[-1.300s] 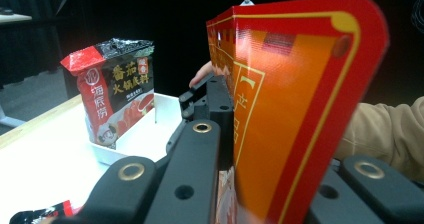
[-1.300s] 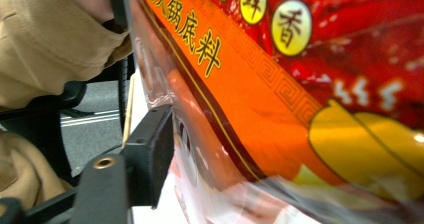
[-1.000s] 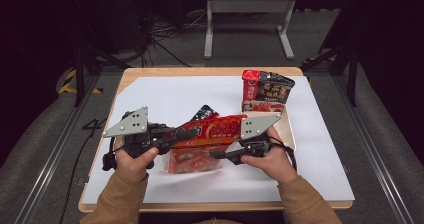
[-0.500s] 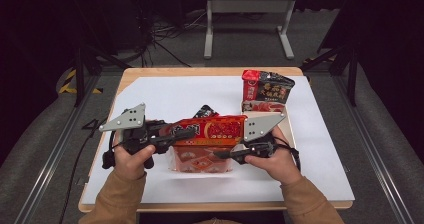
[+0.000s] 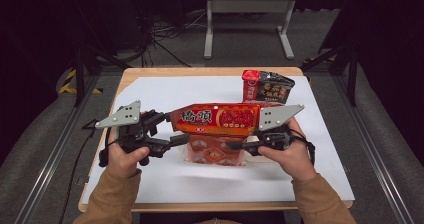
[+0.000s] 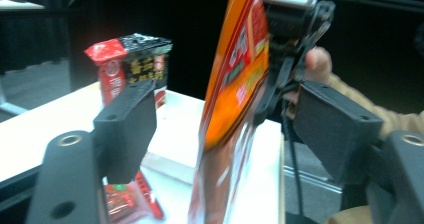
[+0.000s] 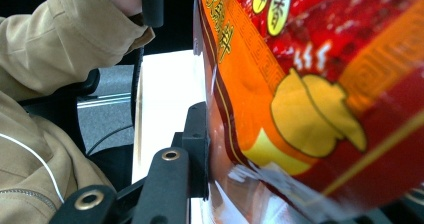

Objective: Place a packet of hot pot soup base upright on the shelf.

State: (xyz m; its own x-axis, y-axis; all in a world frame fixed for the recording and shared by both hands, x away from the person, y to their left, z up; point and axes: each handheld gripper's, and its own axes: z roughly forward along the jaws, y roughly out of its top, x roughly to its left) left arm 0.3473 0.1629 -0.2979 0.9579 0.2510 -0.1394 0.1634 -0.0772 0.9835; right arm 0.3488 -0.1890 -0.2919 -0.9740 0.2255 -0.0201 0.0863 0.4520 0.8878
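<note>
As left tool point(image 5: 182, 138) opened, pouch point(image 5: 217, 120) rose

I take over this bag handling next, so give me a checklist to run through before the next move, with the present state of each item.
1. Right gripper pinching the red-orange snack bag: ok; its jaws have just been closing and press the bag's side in the right gripper view.
2. Left gripper off the bag: ok; its jaws have just been opening, and the bag stands between them, apart from both pads.
3. Bag lifted off the white table cover: ok in the high view.
4. Red-and-black pack out of the way: ok, it stands behind.
5. Bag sealed: cannot tell.
</note>
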